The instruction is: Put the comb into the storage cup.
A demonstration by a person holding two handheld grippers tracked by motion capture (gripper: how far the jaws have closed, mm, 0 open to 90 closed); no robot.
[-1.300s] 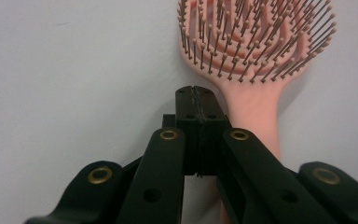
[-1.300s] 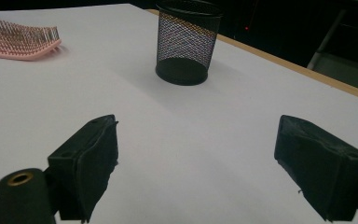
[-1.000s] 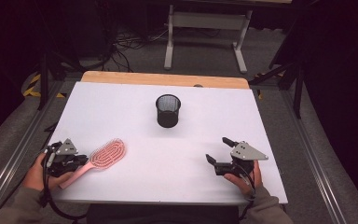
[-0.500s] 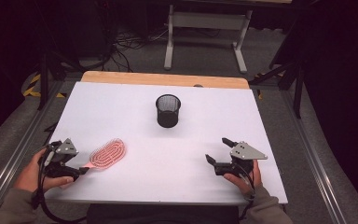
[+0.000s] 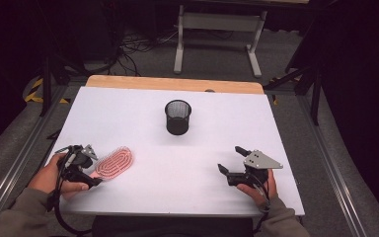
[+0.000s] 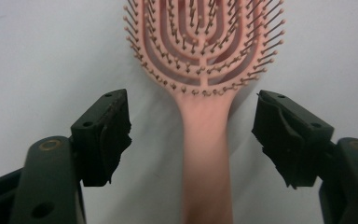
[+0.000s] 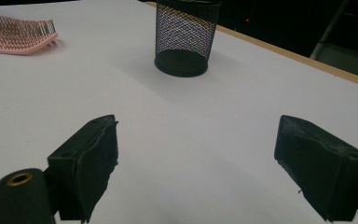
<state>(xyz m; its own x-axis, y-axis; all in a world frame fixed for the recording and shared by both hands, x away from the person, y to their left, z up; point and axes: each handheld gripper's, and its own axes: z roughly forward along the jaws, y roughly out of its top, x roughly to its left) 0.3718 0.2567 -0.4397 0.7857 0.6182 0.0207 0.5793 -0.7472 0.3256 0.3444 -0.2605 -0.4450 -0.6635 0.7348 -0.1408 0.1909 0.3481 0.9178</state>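
Note:
A pink hairbrush (image 5: 114, 162) lies bristles up on the white table (image 5: 177, 163) at the front left. My left gripper (image 5: 90, 167) is open at its handle end. In the left gripper view the brush handle (image 6: 205, 154) runs between the two spread jaws of the gripper (image 6: 191, 126), with a gap on each side. A black mesh cup (image 5: 178, 116) stands upright mid-table. My right gripper (image 5: 230, 159) rests open at the front right, nothing between its fingers. In the right gripper view the gripper (image 7: 196, 158) faces the cup (image 7: 184, 39), and the brush (image 7: 16, 35) is at far left.
A wooden strip (image 5: 172, 84) runs along the table's far edge. Beyond it stand a metal frame (image 5: 217, 29) and cables on the floor. Bare white surface separates the cup from both grippers.
The left hand has shifted slightly at the brush handle. The brush lies in about the same place. The right gripper has not moved.

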